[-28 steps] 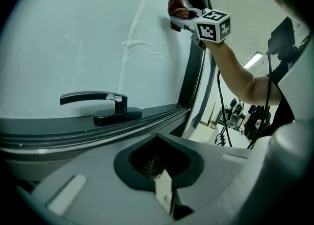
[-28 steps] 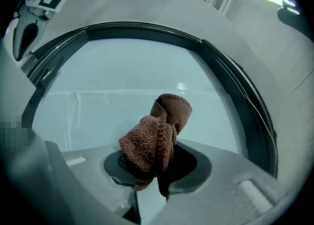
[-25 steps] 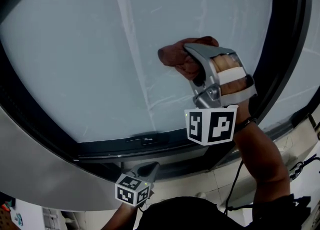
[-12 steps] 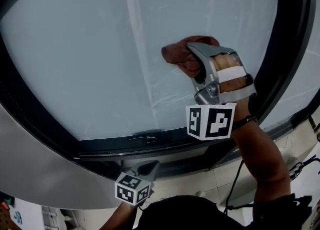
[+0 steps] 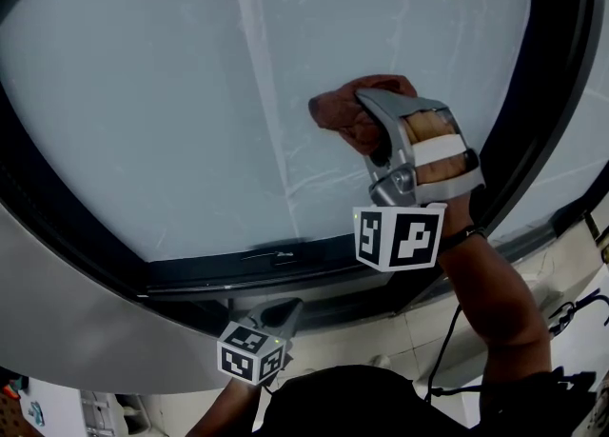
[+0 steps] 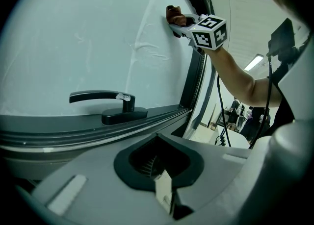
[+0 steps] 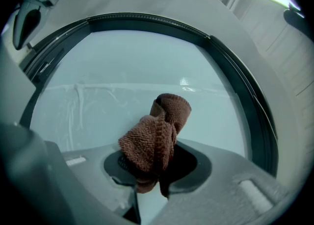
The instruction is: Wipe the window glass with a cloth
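The pale window glass (image 5: 143,92) filled the frame. The brown cloth (image 5: 335,107), clamped in the right gripper (image 5: 369,119), stayed centre-right, seemingly against the pane and barely shifted. The left gripper (image 5: 276,319) hung at bottom centre, jaws together and empty.

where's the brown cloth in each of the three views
Head view: brown cloth right of centre, against the glass.
Left gripper view: small, top centre.
Right gripper view: lower centre, between the jaws.
Shared landmark: the pale streak on the glass, near the cloth in all three.
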Motion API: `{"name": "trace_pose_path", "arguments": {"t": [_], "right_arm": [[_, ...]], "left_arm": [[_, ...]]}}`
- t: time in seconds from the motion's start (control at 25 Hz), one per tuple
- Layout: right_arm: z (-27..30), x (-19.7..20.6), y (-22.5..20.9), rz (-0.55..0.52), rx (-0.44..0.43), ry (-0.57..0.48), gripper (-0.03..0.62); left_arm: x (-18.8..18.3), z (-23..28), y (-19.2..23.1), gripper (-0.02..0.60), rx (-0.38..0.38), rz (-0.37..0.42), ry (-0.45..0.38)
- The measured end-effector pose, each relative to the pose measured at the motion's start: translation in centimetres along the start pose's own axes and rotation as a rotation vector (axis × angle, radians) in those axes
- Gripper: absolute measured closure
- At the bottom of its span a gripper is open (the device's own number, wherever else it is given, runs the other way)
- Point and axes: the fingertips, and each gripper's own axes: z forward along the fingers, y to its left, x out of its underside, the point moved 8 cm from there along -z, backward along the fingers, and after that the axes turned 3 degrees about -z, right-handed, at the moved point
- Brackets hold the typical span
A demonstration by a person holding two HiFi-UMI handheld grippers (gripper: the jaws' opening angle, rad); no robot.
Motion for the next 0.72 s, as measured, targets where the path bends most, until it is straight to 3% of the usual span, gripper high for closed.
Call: {"name": "trace_pose_path", "arguments": {"t": [0.72], "right_arm": [[-2.2,-0.5,8.0,0.042,-0.102,-0.001,0.496]], "left_arm": [[0.3,0.7,-0.2,0.565,0.022,0.005,0.021]]}}
